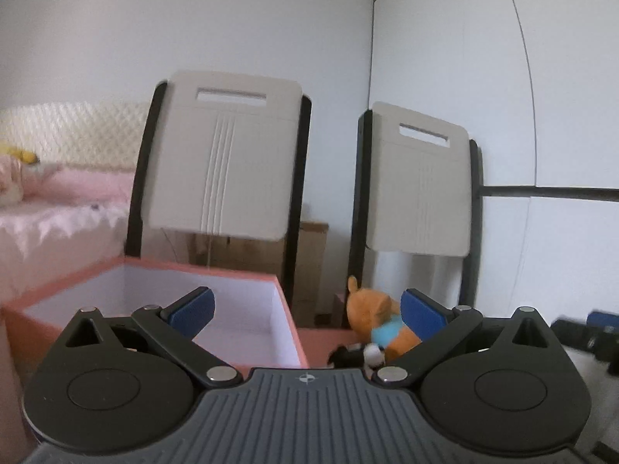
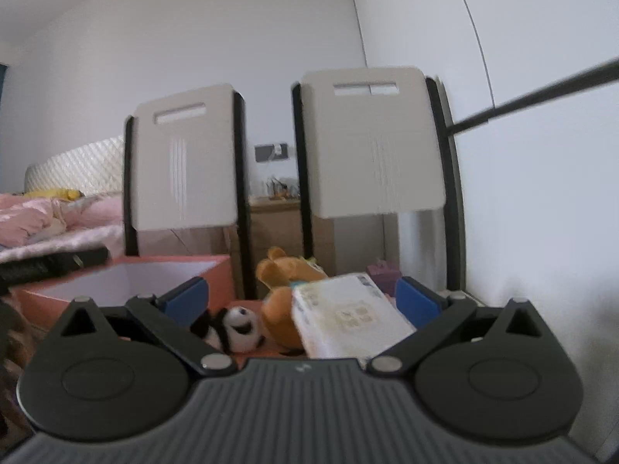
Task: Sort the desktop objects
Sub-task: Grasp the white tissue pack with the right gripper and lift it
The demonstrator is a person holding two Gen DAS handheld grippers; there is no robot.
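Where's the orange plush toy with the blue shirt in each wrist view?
Left wrist: orange plush toy with the blue shirt sits lower right of centre, just inside the right blue finger pad.
Right wrist: same toy at centre, behind the white packet.
Shared landmark: open pink cardboard box, left of the toy in both.

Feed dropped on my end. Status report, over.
Left gripper and right gripper open, empty. Pink box open; orange plush, panda, tissue pack beside it. Nothing blocking.

Left hand-held gripper [image 1: 307, 311] and right hand-held gripper [image 2: 301, 297] both level, jaws spread wide
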